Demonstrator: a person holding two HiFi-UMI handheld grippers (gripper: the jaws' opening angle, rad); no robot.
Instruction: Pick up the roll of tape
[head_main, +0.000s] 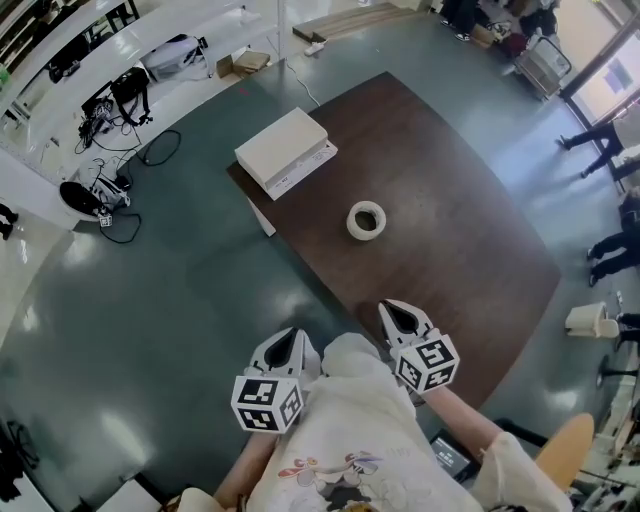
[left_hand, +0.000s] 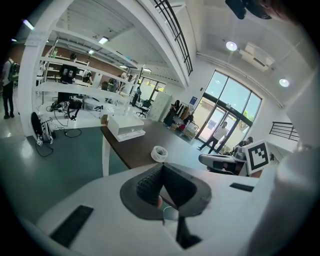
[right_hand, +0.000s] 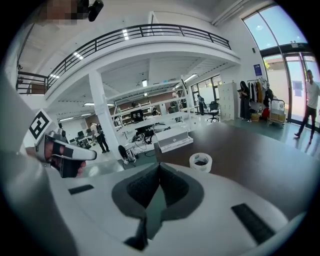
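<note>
Dark tabletop (head_main: 450, 230), centre frame, carries the tape (head_main: 366, 220), untouched. My left hand-held gripper (head_main: 292, 338) and right hand-held gripper (head_main: 392, 310) are both closed, empty, well short of it. Pickup entirely outstanding.

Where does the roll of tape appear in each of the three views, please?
Head view: roll of tape just above centre, on the dark table.
Left gripper view: roll of tape slightly below centre.
Right gripper view: roll of tape below and right of centre.
Shared landmark: white box beyond the tape, leftward in every view.
</note>
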